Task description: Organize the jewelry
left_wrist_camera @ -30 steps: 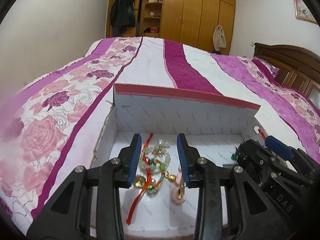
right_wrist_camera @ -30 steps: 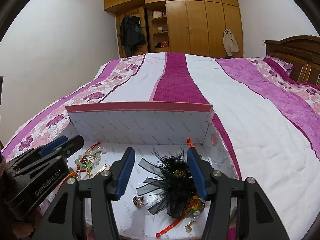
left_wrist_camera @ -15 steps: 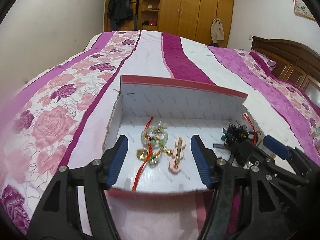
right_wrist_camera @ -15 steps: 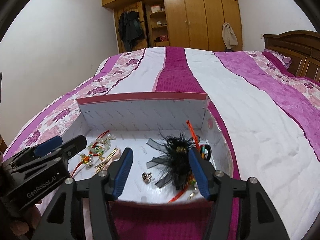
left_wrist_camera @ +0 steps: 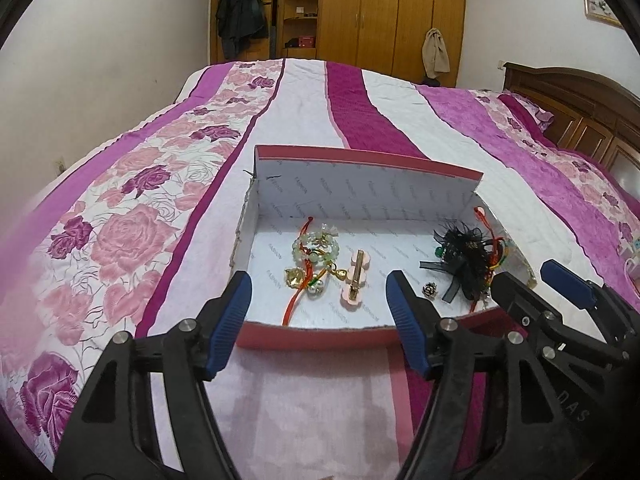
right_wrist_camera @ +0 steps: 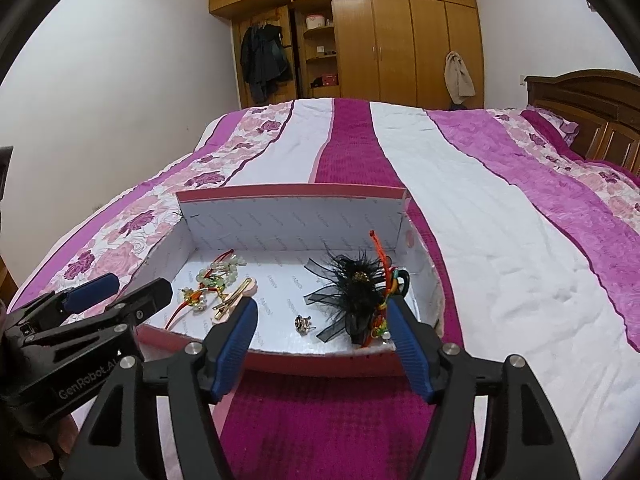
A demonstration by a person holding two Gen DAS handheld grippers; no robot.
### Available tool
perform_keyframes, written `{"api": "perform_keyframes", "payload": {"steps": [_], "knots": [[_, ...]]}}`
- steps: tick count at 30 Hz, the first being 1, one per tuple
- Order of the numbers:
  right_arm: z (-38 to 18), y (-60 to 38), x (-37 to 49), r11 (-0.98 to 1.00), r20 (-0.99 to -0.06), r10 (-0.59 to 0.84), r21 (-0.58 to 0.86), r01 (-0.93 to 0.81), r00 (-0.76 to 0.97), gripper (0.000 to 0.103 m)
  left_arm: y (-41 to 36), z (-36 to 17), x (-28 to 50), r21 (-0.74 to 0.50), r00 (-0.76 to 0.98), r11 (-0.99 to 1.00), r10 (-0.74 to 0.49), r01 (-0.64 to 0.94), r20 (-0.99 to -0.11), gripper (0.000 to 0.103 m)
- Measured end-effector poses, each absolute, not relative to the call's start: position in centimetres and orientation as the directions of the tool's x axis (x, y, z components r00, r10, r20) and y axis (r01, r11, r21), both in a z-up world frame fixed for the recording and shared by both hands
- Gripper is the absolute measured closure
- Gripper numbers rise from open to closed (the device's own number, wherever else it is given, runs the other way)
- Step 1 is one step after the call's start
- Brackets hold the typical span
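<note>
A shallow pink box with a white inside (left_wrist_camera: 360, 196) (right_wrist_camera: 292, 216) lies on the bed. In it on the left are a pale green bead bracelet with red cord and gold charms (left_wrist_camera: 316, 252) (right_wrist_camera: 216, 276) and a pink hair clip (left_wrist_camera: 354, 276) (right_wrist_camera: 236, 296). On the right are a black feather hairpiece (left_wrist_camera: 464, 256) (right_wrist_camera: 356, 292), a coloured cord (right_wrist_camera: 386, 276) and a small metal stud (left_wrist_camera: 430, 290) (right_wrist_camera: 303, 323). My left gripper (left_wrist_camera: 320, 320) and right gripper (right_wrist_camera: 322, 340) are open, empty, and hover just before the box's near edge.
The box sits on a bed with a pink, purple and white striped floral cover (left_wrist_camera: 140, 220) (right_wrist_camera: 500, 240). A wooden headboard (left_wrist_camera: 580, 104) is at the right. A wooden wardrobe (right_wrist_camera: 380, 40) with hanging clothes stands beyond the bed.
Both grippers have opened wider and drawn back out of the box toward its near edge. The jewelry stays lying in the box.
</note>
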State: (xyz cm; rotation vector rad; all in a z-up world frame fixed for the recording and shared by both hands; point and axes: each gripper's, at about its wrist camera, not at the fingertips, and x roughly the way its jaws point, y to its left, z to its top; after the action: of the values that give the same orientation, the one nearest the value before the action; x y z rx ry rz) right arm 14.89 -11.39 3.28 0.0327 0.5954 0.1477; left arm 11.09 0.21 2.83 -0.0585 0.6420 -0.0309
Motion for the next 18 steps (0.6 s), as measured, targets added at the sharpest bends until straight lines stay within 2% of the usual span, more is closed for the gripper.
{"api": "perform_keyframes", "payload": {"steps": [9,18], "knots": [[4.0,-11.7,12.9,0.989,-0.555,0.148,0.079,-0.125,0.818,0.026,0.1,3.4,8.9,-0.053,0.800,0.999,-0.029,-0.004,-0.599,0.033],[4.2,-12.0,9.8,0.988,-0.562,0.155,0.084,-0.131,0.813,0.026,0.1,4.1,6.1,-0.057,0.806,0.998,-0.036,0.003,-0.590,0.032]]}}
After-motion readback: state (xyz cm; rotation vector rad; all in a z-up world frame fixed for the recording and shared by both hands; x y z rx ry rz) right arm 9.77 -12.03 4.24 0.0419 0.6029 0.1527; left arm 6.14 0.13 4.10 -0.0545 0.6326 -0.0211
